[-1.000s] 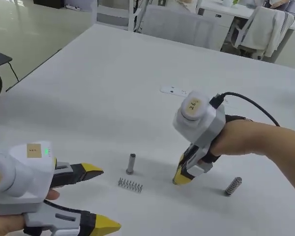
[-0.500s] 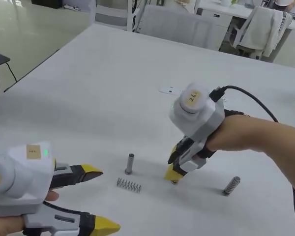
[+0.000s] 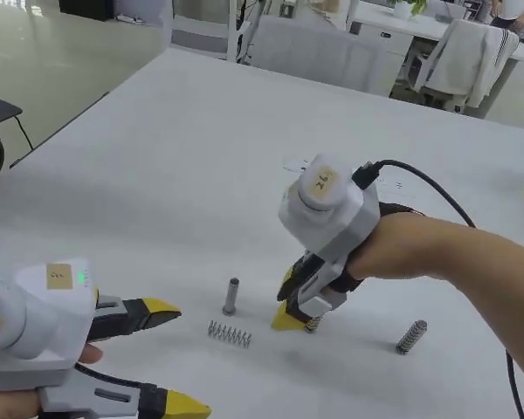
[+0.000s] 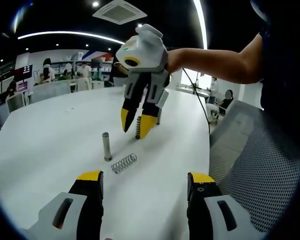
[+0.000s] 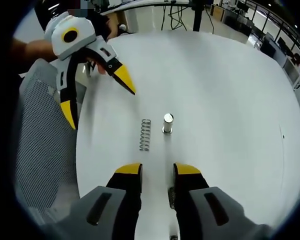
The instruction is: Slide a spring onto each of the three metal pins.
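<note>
Head view: right gripper (image 3: 290, 307), jaws flanking an upright spring (image 3: 312, 325), grip uncertain, has slid left toward the bare pin (image 3: 231, 295) and loose spring (image 3: 229, 333), likely next; left gripper (image 3: 183, 356) waits agape.

We hold two matching grippers, left gripper (image 3: 175, 356) and right gripper (image 3: 293, 319): white housings (image 3: 354, 229), black jaws tipped yellow. Each round cap (image 3: 304, 201) carries a tan sticker (image 3: 321, 182) with handwritten marks. A green light (image 3: 80, 278) glows beside the left one's sticker. A black cable (image 3: 437, 179) leaves the right gripper's rear. We wear a dark top (image 4: 277, 45).
</note>
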The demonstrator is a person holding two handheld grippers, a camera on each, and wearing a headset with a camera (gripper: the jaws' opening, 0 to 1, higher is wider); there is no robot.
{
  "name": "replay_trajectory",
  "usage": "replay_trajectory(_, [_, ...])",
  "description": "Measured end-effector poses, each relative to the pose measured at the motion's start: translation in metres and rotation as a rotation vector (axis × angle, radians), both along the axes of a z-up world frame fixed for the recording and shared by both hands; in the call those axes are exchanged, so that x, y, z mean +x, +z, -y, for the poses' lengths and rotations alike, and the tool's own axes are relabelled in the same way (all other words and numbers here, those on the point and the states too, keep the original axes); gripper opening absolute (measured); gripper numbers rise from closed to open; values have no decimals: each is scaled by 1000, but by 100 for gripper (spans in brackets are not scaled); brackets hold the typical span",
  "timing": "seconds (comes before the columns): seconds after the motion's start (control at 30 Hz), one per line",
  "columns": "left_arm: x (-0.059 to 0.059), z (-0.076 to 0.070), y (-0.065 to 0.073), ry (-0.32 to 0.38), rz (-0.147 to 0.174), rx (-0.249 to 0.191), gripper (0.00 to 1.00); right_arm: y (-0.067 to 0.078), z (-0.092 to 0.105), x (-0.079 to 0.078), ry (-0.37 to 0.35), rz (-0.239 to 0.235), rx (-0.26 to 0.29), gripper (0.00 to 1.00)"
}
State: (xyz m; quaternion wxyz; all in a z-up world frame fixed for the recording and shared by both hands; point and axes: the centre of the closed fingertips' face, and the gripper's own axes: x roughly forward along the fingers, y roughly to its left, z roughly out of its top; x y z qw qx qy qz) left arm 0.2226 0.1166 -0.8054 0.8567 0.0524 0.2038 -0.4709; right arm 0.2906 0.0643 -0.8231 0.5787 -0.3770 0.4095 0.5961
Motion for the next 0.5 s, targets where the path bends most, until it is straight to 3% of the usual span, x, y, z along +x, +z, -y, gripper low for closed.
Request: replay_trajectory(0.5, [-2, -2, 0, 1, -1, 3, 63, -14, -20, -15, 47, 5, -23, 17])
